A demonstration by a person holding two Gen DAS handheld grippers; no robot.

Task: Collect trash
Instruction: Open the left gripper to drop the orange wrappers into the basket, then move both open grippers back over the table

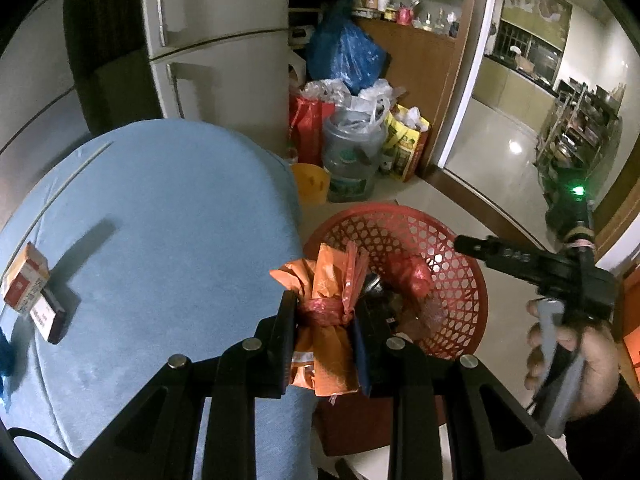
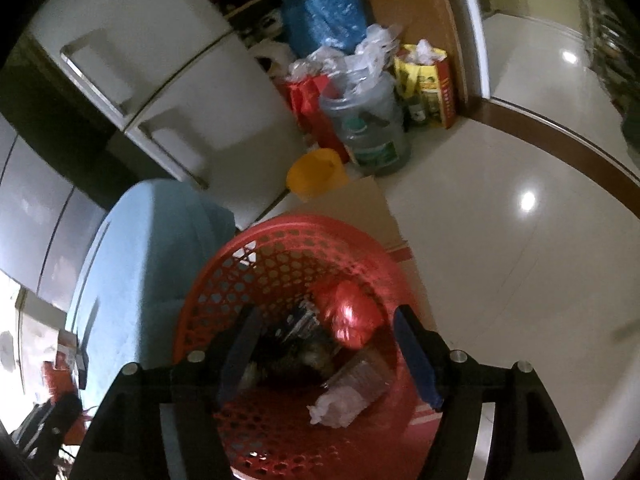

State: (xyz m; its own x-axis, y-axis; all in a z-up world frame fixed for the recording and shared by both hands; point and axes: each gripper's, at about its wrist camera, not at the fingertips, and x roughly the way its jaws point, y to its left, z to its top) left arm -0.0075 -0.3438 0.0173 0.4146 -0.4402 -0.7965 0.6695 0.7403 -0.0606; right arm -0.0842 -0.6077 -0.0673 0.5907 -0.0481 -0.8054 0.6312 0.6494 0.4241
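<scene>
Clamped in the left gripper, an orange bag tied with red stands upright at the blue cushion's edge, beside the red basket, which lies to its right and lower. Over the basket, the right gripper is spread and empty. What lies at the basket bottom is dark and unclear.

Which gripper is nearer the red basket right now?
Right. The right gripper hangs open directly over the red basket, nothing between its fingers. The left gripper sits beside the rim, shut on the orange packet.
</scene>
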